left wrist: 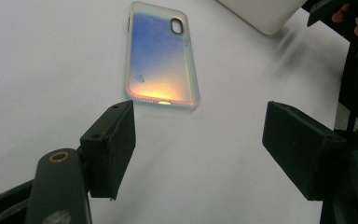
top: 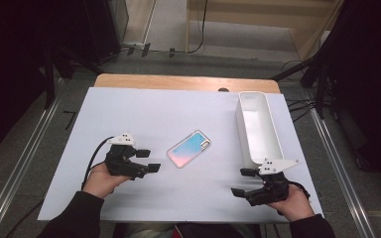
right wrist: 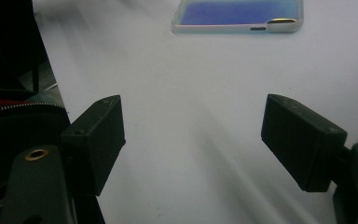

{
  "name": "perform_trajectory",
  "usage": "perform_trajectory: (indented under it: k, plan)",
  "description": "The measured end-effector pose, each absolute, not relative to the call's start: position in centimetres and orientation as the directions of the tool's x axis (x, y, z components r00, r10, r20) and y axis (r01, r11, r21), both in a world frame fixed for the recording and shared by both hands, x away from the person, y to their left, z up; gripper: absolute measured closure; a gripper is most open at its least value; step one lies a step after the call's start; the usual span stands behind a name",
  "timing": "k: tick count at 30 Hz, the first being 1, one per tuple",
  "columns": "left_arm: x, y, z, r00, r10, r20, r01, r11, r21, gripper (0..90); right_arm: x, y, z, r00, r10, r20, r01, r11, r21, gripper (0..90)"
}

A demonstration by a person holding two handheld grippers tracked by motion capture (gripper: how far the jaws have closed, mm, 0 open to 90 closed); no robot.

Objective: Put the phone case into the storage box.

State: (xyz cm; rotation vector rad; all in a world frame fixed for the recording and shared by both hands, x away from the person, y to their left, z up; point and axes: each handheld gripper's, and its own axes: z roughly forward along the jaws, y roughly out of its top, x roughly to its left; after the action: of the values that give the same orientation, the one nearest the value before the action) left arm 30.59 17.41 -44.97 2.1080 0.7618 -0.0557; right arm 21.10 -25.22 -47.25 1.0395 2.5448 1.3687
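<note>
While the left hand-held gripper (top: 150,160) stands released beside it, the iridescent phone case (top: 189,148) lying mid-surface (top: 129,114) appears light, thin and slippery; grasp across its long edges.

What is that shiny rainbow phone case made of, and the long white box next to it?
The iridescent blue-to-pink phone case looks like glossy plastic, perhaps soft: its rim is see-through and its back gleams from blue to orange in the left gripper view. The long white rectangular bin looks like hard, smooth plastic, with thin, even walls and a faint sheen.
</note>
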Motion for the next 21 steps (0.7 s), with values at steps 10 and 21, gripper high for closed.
perform_trajectory:
  k: [10, 21]
  plan:
    - [31.5, 15.9, -44.6, 0.823, 0.488, -0.290, 0.522, -0.449, 0.726, 25.6, 21.1, -25.2, -47.3, -0.771, 0.592, 0.236, 0.523, 0.376, 0.765, 20.1]
    - [32.9, 14.0, -44.2, 0.824, 0.484, -0.296, 0.521, -0.440, 0.731, 25.5, 21.1, -25.2, -47.3, -0.771, 0.591, 0.239, 0.525, 0.376, 0.764, 20.1]
